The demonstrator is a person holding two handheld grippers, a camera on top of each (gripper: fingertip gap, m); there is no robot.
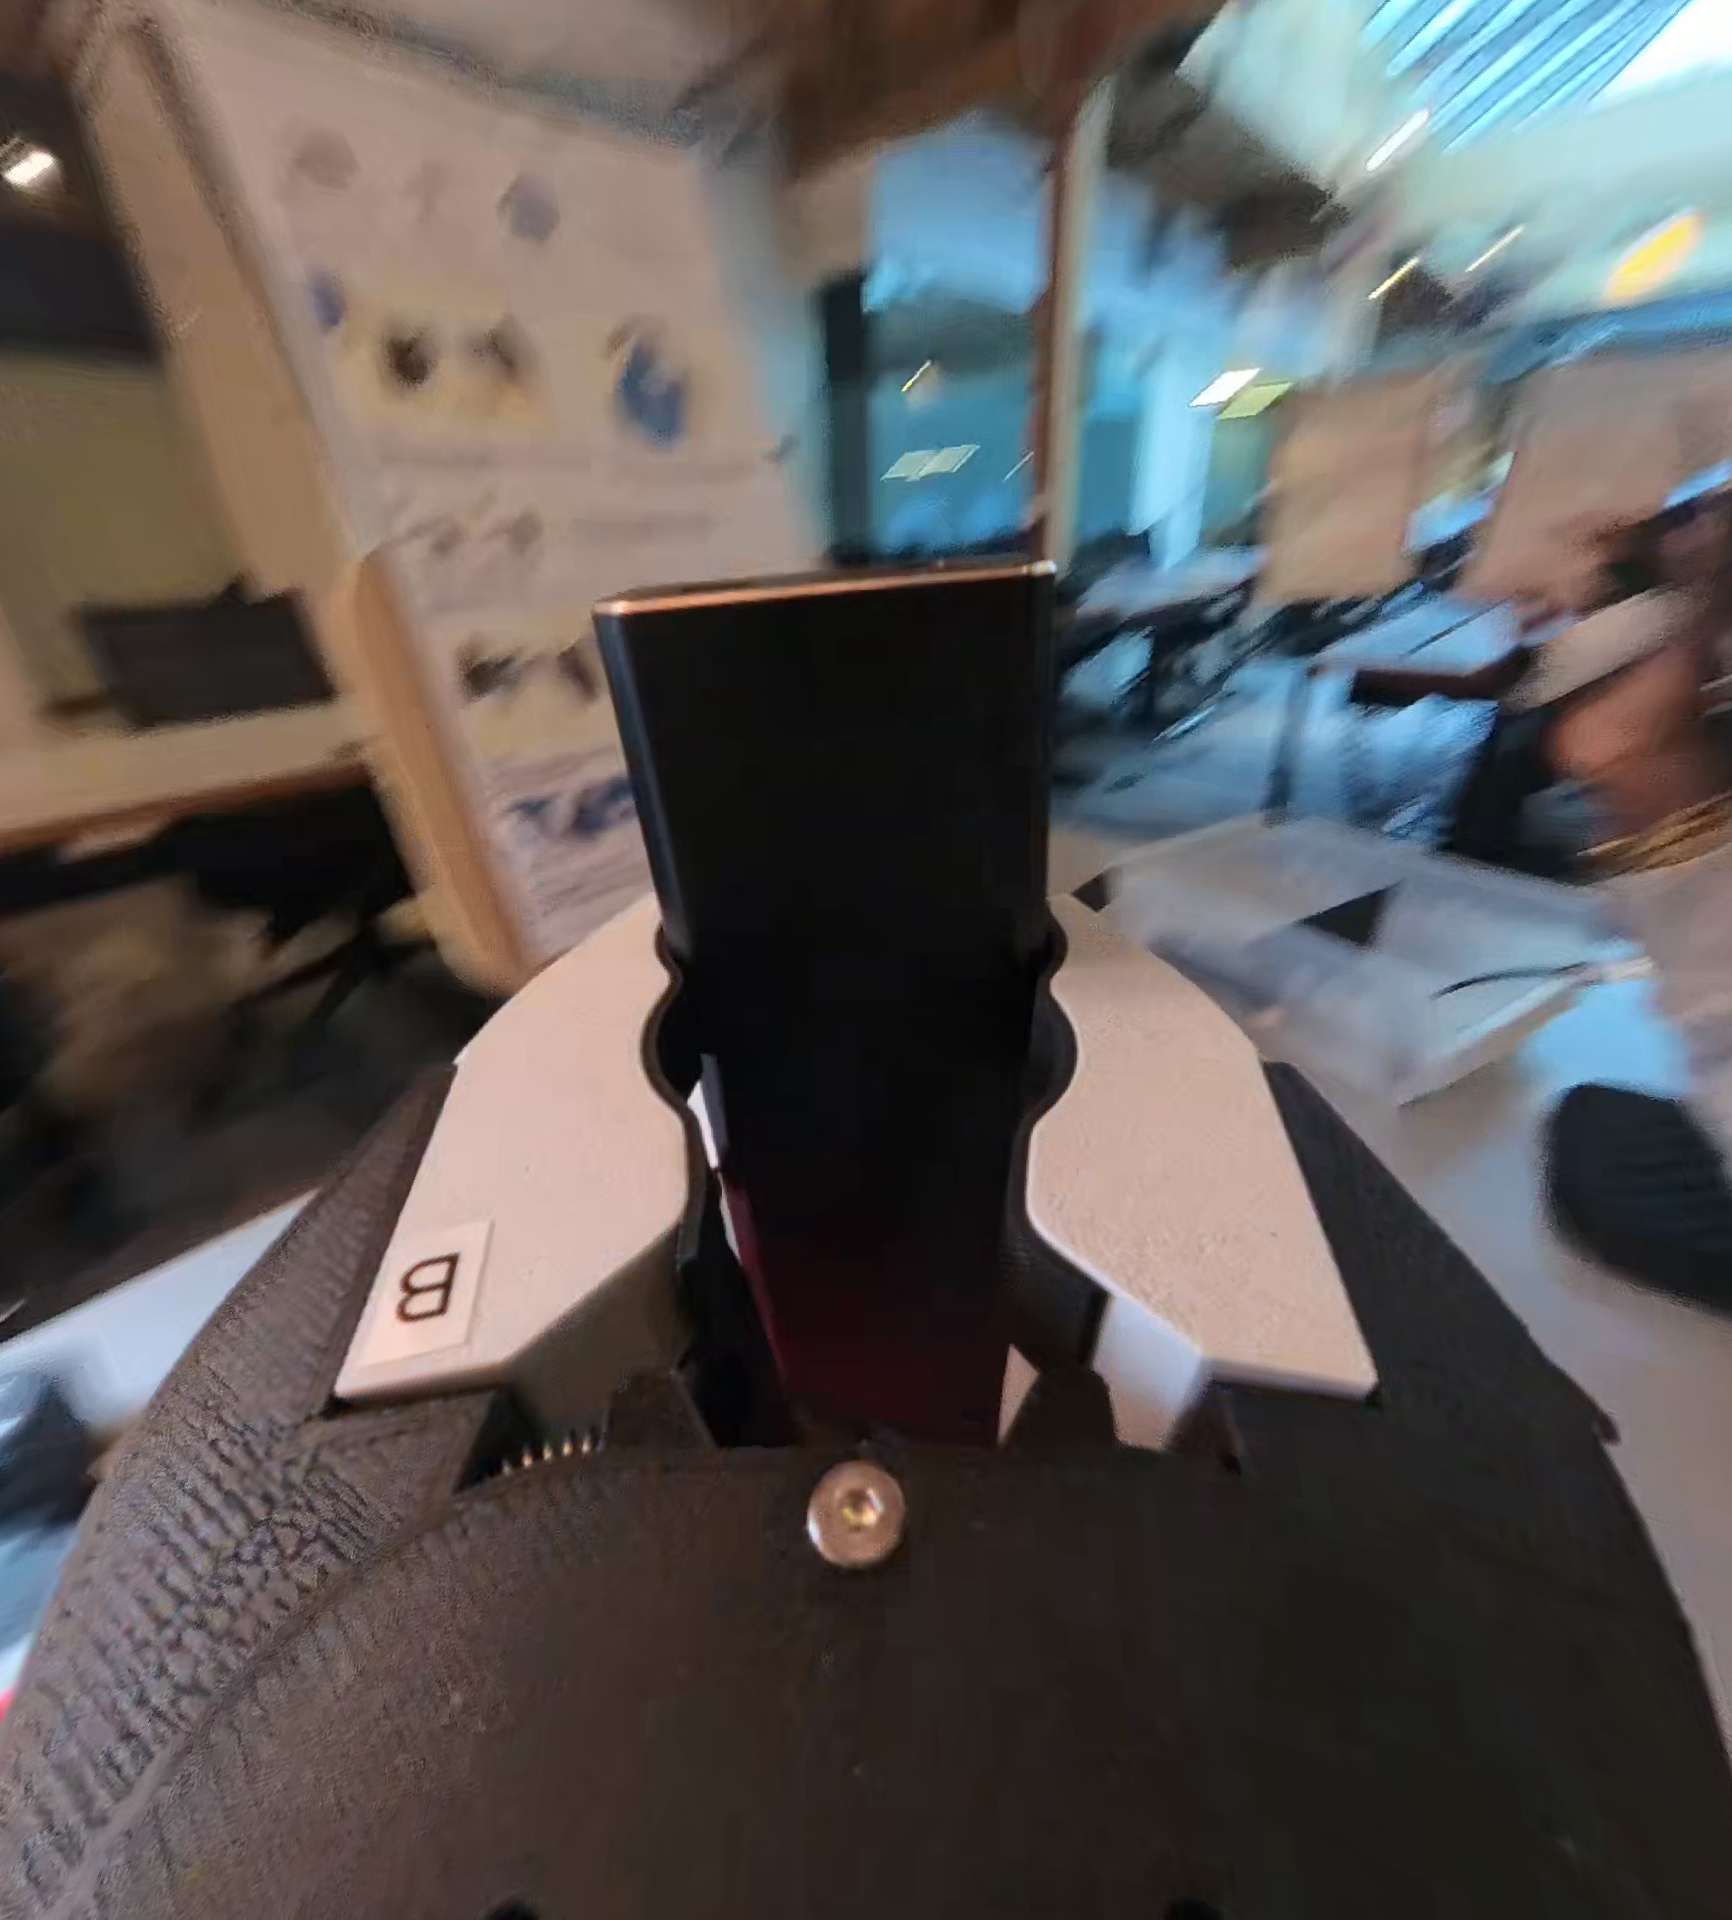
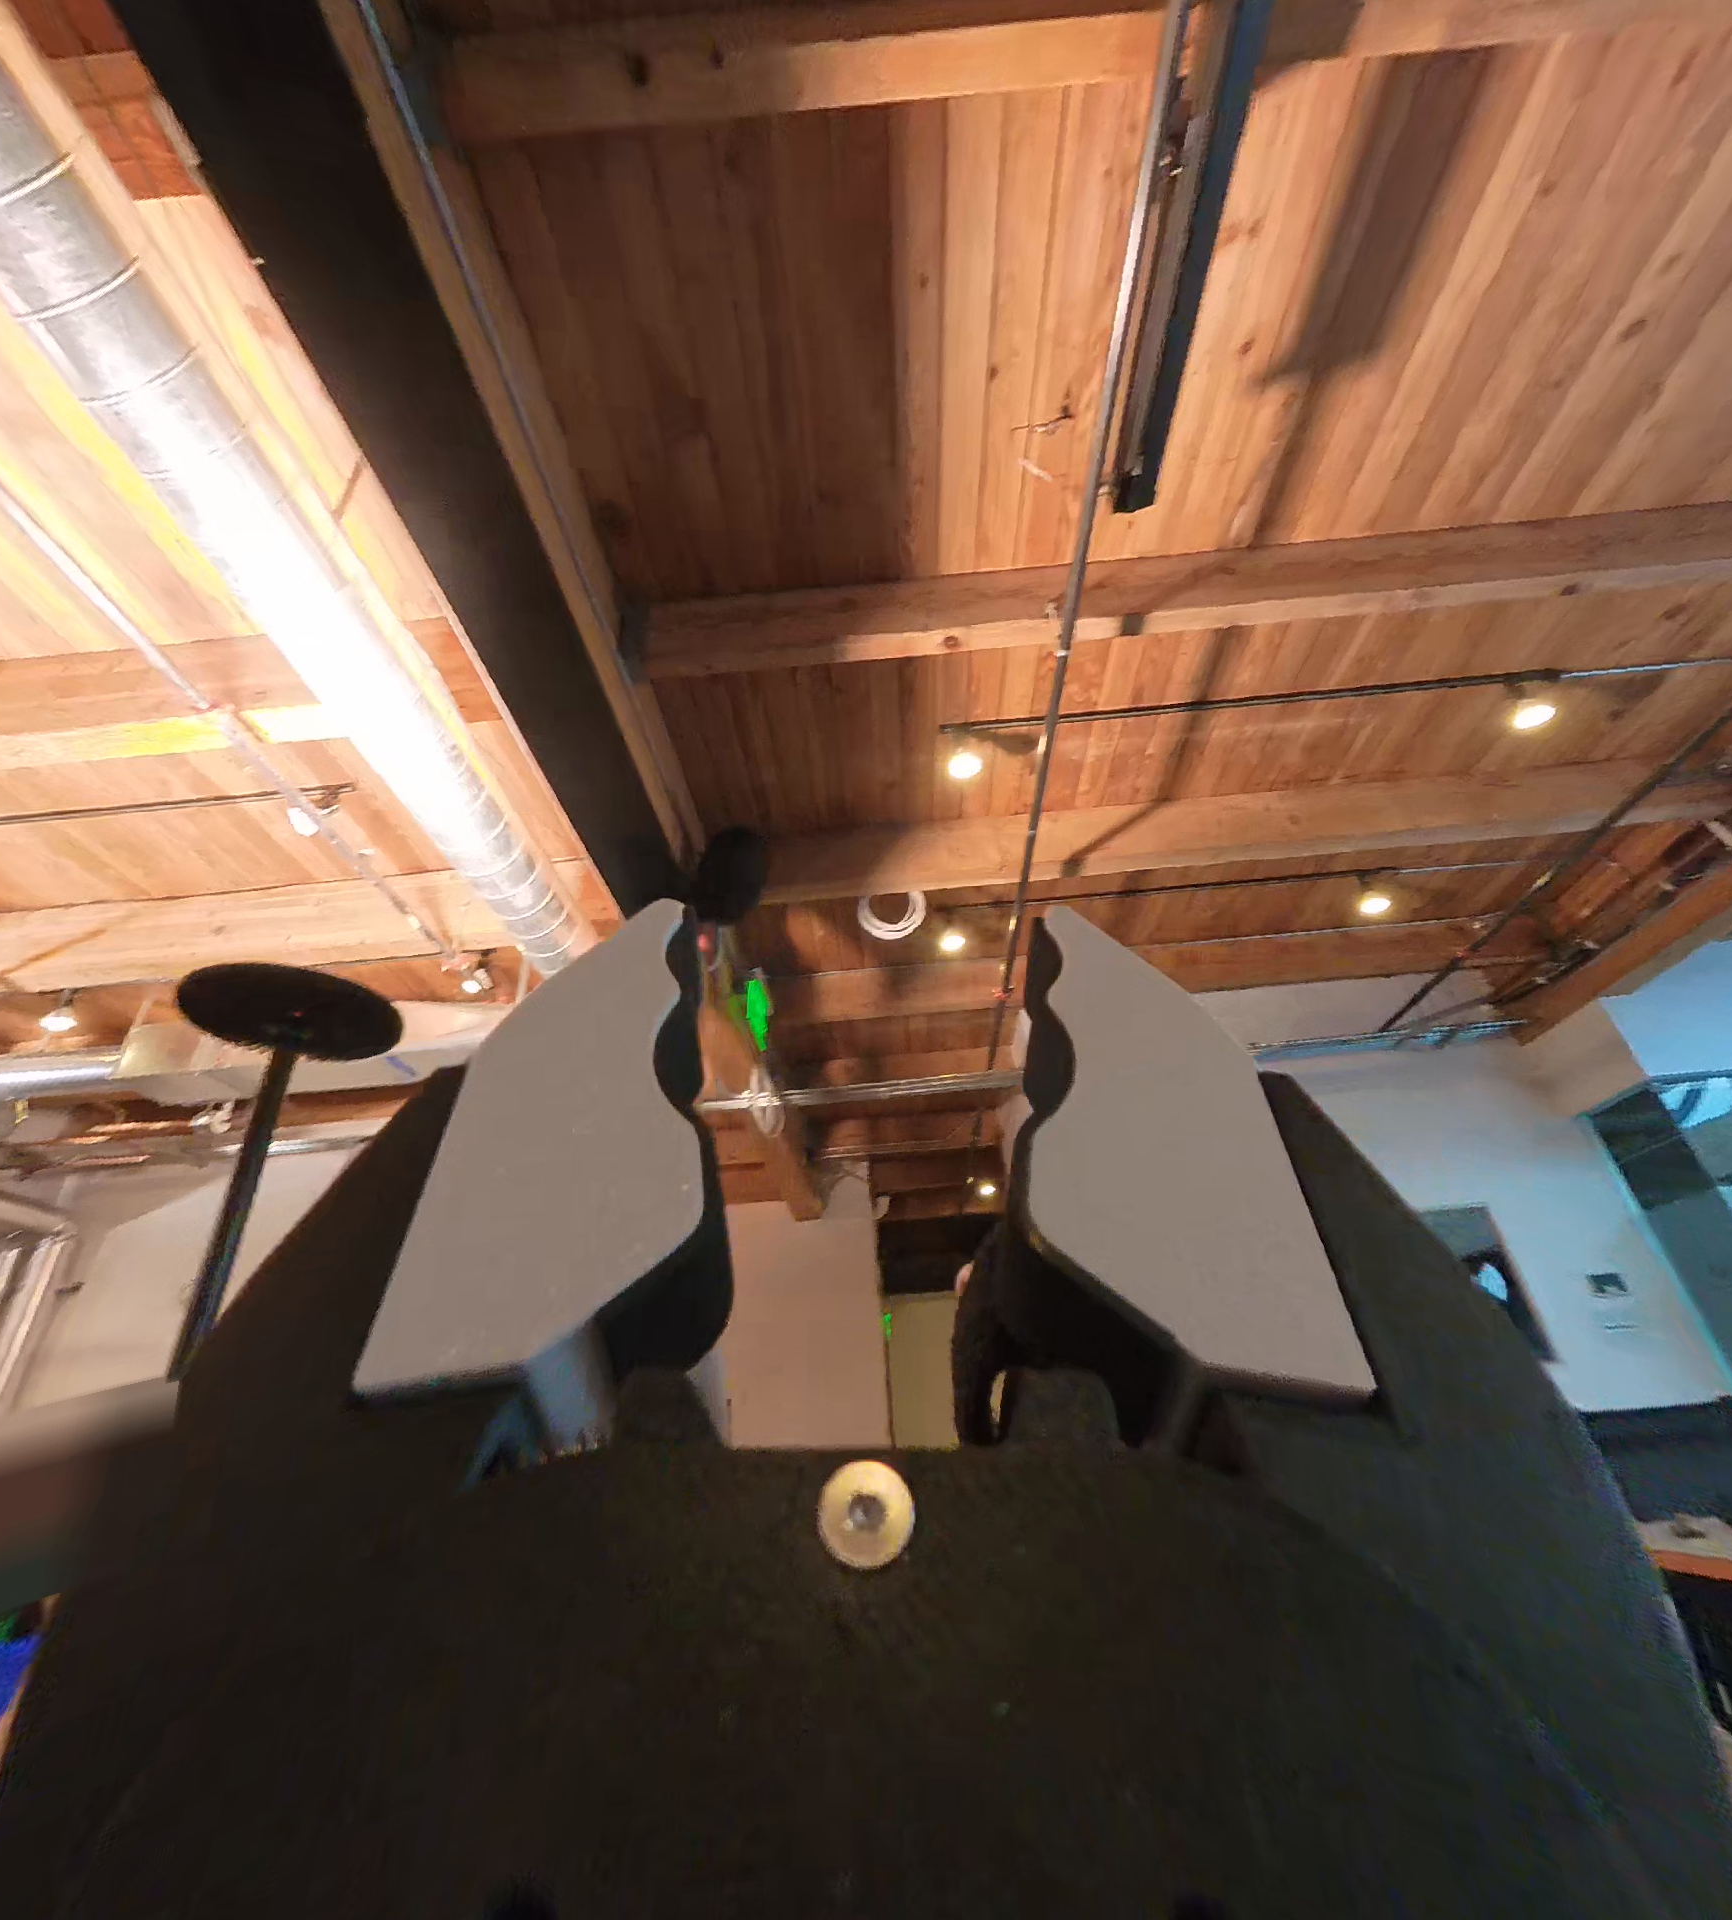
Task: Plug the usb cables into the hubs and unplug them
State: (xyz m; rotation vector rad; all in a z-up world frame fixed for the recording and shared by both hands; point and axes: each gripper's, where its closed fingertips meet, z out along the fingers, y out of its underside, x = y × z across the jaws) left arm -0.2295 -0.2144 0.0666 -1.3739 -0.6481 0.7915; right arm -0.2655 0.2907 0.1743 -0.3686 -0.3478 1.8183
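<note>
In the left wrist view my left gripper (image 1: 857,956) is shut on a dark flat rectangular hub (image 1: 831,790). The hub stands between the two grey fingers and sticks out past their tips, held up in the air, its far end edged in metal. No cable shows on it. The background is motion-blurred. In the right wrist view my right gripper (image 2: 857,935) is open and empty, pointing up at the wooden ceiling. No usb cable shows in either view.
A white table surface (image 1: 1464,1195) lies below right of the left gripper, with a pale tray-like object (image 1: 1309,935) and a dark object (image 1: 1672,1195) on it. Poster boards (image 1: 529,416) stand behind. A black stand with a round disc (image 2: 290,1008) rises left of the right gripper. Some 50 centimetres of space lies between my two pairs of fingers.
</note>
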